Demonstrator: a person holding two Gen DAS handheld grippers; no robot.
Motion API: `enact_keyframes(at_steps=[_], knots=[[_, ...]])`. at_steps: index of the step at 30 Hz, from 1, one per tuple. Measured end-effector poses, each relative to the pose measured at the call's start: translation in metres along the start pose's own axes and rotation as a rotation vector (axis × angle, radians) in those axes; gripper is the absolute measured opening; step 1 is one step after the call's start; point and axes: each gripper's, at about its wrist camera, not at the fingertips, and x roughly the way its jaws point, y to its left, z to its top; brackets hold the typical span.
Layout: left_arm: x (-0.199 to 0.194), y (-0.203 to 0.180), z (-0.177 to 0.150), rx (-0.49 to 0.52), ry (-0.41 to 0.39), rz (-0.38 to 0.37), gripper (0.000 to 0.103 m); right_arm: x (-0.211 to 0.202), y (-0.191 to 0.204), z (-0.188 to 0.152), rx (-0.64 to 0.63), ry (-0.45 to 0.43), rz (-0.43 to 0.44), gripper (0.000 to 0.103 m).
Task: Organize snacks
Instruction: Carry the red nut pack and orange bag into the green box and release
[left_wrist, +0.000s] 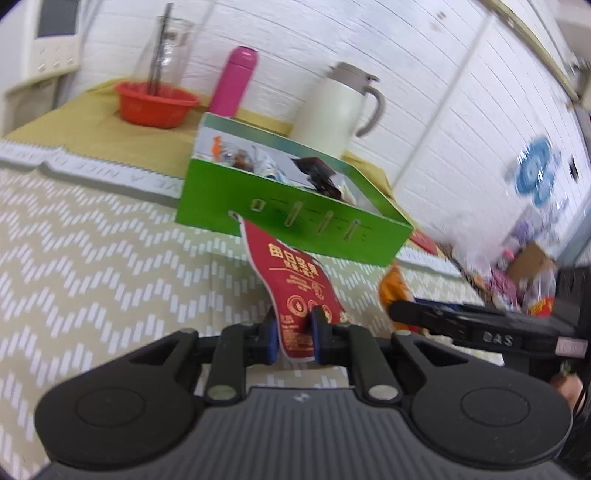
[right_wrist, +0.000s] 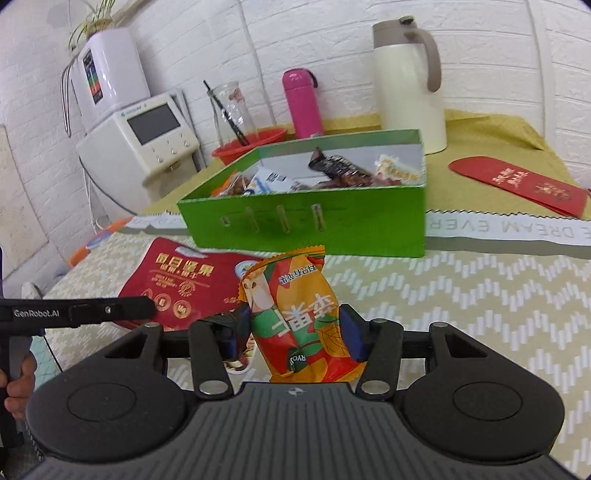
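left gripper (left_wrist: 293, 334) nearly closed, pinching one red snack pouch (left_wrist: 295, 291) edge-on between blue pads. right gripper (right_wrist: 295, 334) spread wide, clamping one orange snack packet (right_wrist: 299, 314). one green box (right_wrist: 332, 218) just beyond both tools, already holding several wrapped snacks, exact count unclear. behind it one pink bottle (right_wrist: 301, 103), one cream jug (right_wrist: 406, 85), one red bowl (left_wrist: 155, 103).

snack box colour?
Bright green outside, pale inside snack box; clearest in the right wrist view.
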Motion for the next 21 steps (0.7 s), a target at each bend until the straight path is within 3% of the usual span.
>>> enact_keyframes(at_steps=[2,3,6,8,12,14,16,17,19,21], knots=[[0.004,-0.004,0.000,0.061,-0.007,-0.003,0.040,0.014,0.006,0.004,0.005,0.031,-0.005,0.086],[0.006,-0.005,0.000,0.077,-0.012,-0.021,0.063,0.020,0.008,0.005,0.010,0.047,-0.004,0.086],[0.010,-0.008,0.003,0.105,-0.029,-0.087,0.063,0.027,0.012,0.008,0.002,0.055,-0.012,0.086],[0.021,-0.007,0.008,0.086,0.008,-0.118,0.064,0.026,0.010,0.008,0.013,0.060,-0.004,0.086],[0.038,-0.005,0.009,0.021,0.063,-0.173,0.064,0.025,-0.011,0.005,0.152,0.048,0.060,0.086],[0.041,-0.014,0.007,0.073,0.072,-0.166,0.055,0.024,-0.021,0.003,0.235,0.037,0.100,0.086],[0.051,-0.017,0.005,0.069,0.111,-0.148,0.032,0.024,-0.030,0.004,0.301,0.038,0.125,0.085],[0.054,-0.015,0.004,0.057,0.124,-0.135,0.026,0.021,-0.033,0.005,0.338,0.042,0.119,0.084],[0.056,-0.011,0.000,0.051,0.116,-0.128,0.028,0.016,-0.035,0.007,0.347,0.036,0.074,0.084],[0.053,-0.012,0.000,0.051,0.104,-0.115,0.026,0.011,-0.027,0.008,0.259,0.019,-0.021,0.084]])
